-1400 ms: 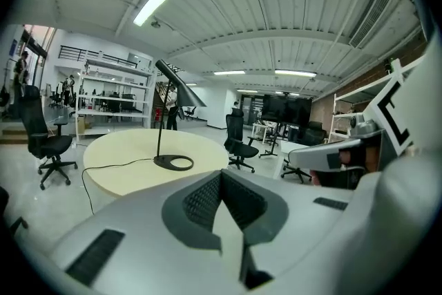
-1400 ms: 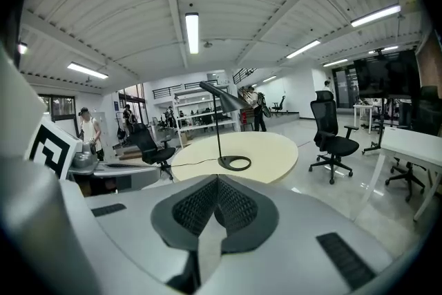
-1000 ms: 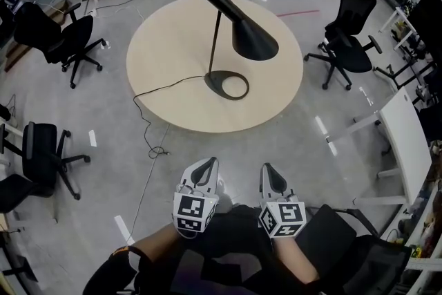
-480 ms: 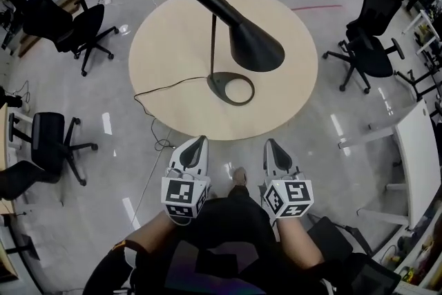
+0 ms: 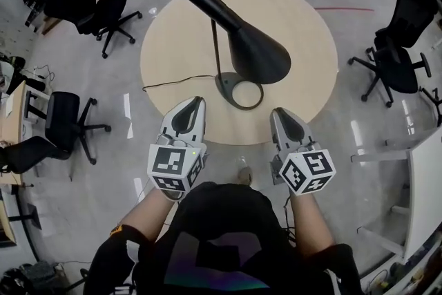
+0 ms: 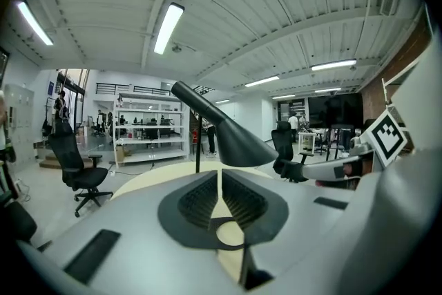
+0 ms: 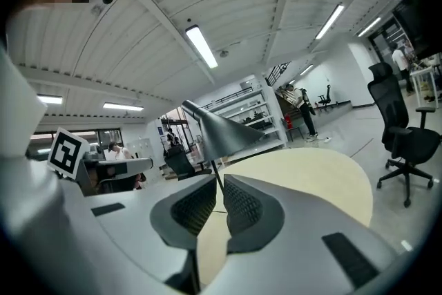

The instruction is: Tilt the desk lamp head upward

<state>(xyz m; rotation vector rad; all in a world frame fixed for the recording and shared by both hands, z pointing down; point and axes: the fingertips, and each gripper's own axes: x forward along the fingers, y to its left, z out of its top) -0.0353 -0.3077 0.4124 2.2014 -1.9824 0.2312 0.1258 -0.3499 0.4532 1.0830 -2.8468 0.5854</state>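
A black desk lamp (image 5: pixel 242 45) stands on a round light-wood table (image 5: pixel 304 17). Its cone head (image 5: pixel 259 55) points down over its ring base (image 5: pixel 242 92), and a thin pole carries the slanted arm. My left gripper (image 5: pixel 188 107) hovers over the table's near edge, left of the base, jaws shut and empty. My right gripper (image 5: pixel 285 119) is level with it on the right, also shut and empty. The lamp head (image 6: pixel 231 141) rises just beyond the jaws in the left gripper view. From the right gripper view the lamp head (image 7: pixel 221 131) stands beyond the closed jaws.
The lamp's black cord (image 5: pixel 173 85) trails left off the table. Black office chairs (image 5: pixel 97 7) stand around on the grey floor, one at the left (image 5: pixel 52 128) and one at the right (image 5: pixel 400 52). A white desk edge (image 5: pixel 425 183) lies at the right.
I have moved closer to the table. Both grippers rose and reached forward, from down by my body to the table's near edge. The lamp has not moved.
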